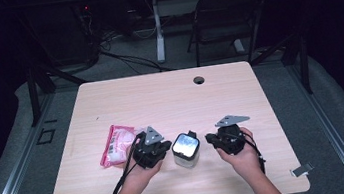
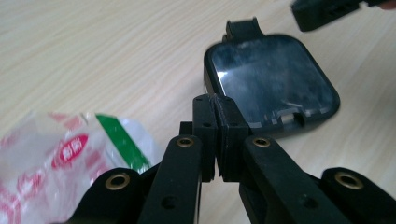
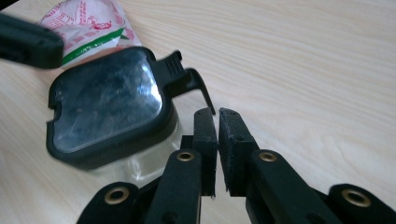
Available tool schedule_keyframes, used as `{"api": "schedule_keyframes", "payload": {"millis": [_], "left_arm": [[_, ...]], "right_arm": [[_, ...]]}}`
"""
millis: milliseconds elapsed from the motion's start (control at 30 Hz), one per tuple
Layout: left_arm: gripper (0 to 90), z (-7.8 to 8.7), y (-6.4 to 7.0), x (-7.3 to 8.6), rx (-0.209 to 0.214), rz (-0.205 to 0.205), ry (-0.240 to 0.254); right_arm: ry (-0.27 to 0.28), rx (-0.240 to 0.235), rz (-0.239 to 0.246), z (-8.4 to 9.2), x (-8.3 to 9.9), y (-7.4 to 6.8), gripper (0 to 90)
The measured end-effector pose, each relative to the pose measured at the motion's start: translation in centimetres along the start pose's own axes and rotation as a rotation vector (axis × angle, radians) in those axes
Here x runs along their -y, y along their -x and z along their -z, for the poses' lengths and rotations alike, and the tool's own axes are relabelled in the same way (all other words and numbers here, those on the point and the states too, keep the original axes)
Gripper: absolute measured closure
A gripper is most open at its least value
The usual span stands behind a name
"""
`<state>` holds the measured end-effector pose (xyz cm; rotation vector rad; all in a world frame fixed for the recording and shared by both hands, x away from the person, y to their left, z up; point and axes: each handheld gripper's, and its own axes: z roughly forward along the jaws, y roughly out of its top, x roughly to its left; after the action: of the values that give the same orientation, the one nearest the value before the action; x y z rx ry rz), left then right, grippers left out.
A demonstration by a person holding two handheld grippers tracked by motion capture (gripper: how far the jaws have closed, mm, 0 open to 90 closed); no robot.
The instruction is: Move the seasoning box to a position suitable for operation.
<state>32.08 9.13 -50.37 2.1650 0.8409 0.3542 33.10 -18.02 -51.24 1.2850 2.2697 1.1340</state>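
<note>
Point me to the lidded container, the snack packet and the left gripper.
lidded container [image 1: 185,146], high view, on its dark lid.
snack packet [image 1: 116,143], high view, on the pink wrapper's middle.
left gripper [image 2: 216,122], left gripper view, between its shut fingertips.

On the desk [image 1: 170,97], a lidded container [image 1: 186,149] stands near the person's edge, about midway across. The left hand-held gripper [image 1: 165,147] sits just beside the container on its left; the right hand-held gripper [image 1: 210,139] sits just beside it on its right, so the container lies between the two, touched by neither. A snack packet [image 1: 118,143] lies flat on the desk left of the left hand-held gripper, partly under it. A cable hole [image 1: 199,80] lies in the desk near the far edge. Behind the desk, on the floor, stands a folding chair [image 1: 227,16].
</note>
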Motion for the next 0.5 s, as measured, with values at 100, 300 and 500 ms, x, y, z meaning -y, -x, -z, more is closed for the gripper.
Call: {"api": "schedule_keyframes", "payload": {"millis": [100, 300, 500], "left_arm": [[88.2, 0.3, 0.3, 0.7, -0.004, 0.004, -0.004], [88.2, 0.1, 0.9, 2.3, -0.007, 0.002, -0.046], [87.8, -0.3, 1.1, 2.8, -0.009, 0.0, -0.067]], "right_arm": [[-0.004, -0.013, 0.005, -1.0, -0.6, -0.1, 85.9], [-0.049, -0.01, 0.047, -2.9, -1.1, -0.7, 86.1], [-0.062, -0.062, 0.019, -3.3, -1.0, -0.3, 84.5]]}}
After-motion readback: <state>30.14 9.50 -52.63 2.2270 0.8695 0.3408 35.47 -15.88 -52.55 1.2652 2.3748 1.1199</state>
